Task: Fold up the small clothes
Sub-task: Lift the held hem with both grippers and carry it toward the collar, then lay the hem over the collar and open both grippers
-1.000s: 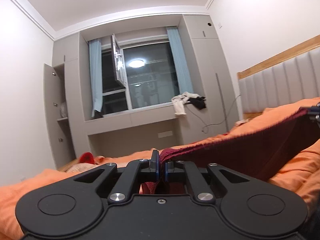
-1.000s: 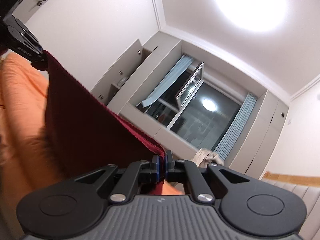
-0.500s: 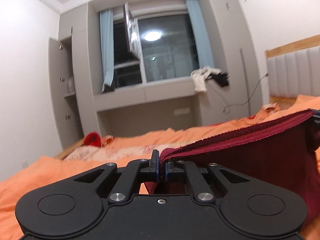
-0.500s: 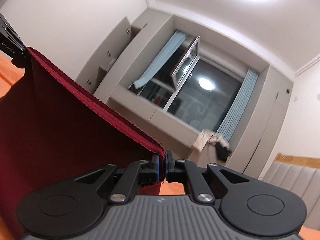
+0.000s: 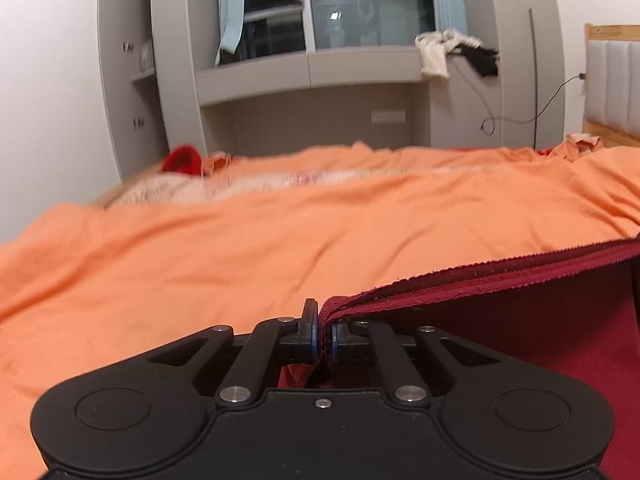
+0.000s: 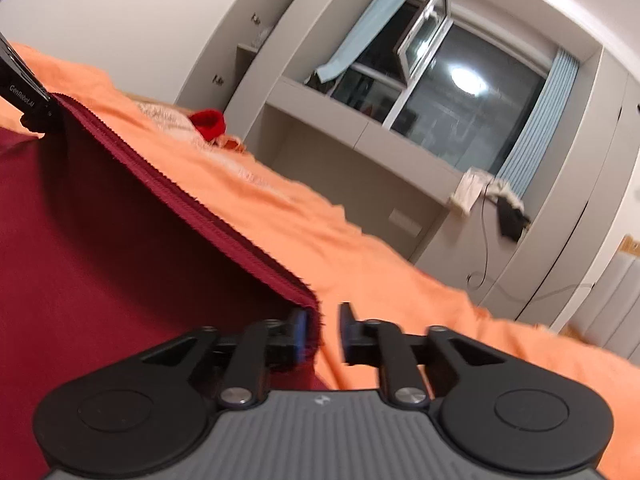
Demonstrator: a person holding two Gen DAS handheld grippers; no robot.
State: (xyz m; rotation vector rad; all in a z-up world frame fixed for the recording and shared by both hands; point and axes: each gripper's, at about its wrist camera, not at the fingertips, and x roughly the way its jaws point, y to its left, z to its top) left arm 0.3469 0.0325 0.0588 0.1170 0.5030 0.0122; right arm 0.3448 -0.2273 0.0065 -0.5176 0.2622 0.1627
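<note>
the left gripper (image 5: 322, 334) pinched one corner of the dark red garment (image 6: 100, 240) low over the orange bed (image 5: 280, 248). the right gripper (image 6: 323, 330) had its fingers spread, corner released. folding looked barely begun.

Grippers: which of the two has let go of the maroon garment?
The right gripper: its fingers stand apart beside the maroon garment. The left gripper pinches the hem shut.
</note>
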